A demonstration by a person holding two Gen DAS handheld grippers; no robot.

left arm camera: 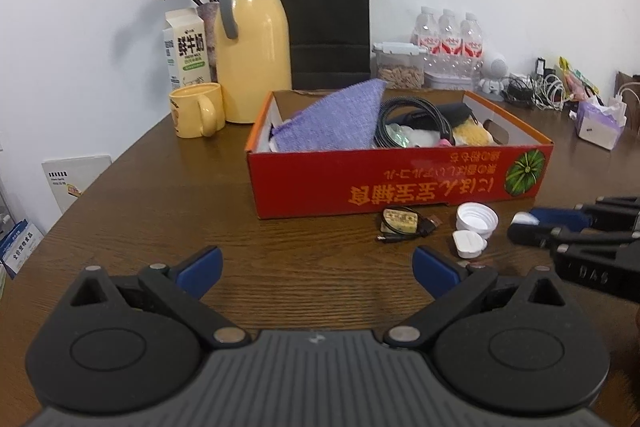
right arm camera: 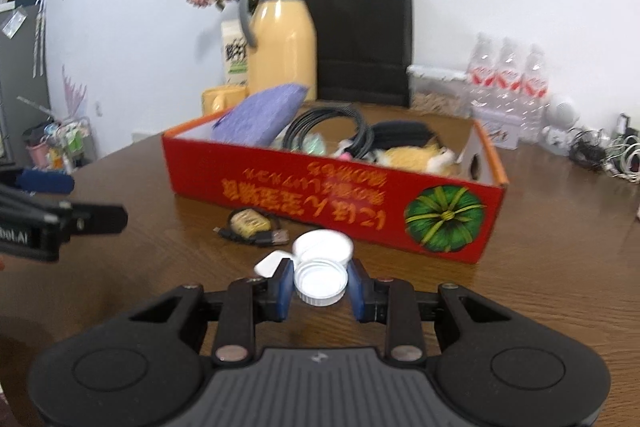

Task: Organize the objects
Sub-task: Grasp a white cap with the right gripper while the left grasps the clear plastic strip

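Observation:
A red cardboard box (left arm camera: 400, 183) (right arm camera: 320, 187) sits mid-table, holding a purple cloth (left arm camera: 336, 119), a black coiled cable (left arm camera: 412, 115) and a yellow plush item (right arm camera: 412, 157). In front of it lie a bundled USB cable (left arm camera: 404, 223) (right arm camera: 250, 225), a white bottle cap (left arm camera: 476, 219) (right arm camera: 322, 247) and a small white charger (left arm camera: 468, 243) (right arm camera: 270, 263). My right gripper (right arm camera: 320, 285) is shut on a second white cap (right arm camera: 320, 283), held just above the table. My left gripper (left arm camera: 318, 269) is open and empty over the wood, left of these items.
A yellow thermos (left arm camera: 250, 47), yellow mug (left arm camera: 196, 115), milk carton (left arm camera: 186, 51), dried flowers, black paper bag (left arm camera: 328, 23), snack jar (left arm camera: 400, 65) and water bottles (left arm camera: 448, 35) line the back wall. Cables and a tissue pack (left arm camera: 600, 125) lie at the far right.

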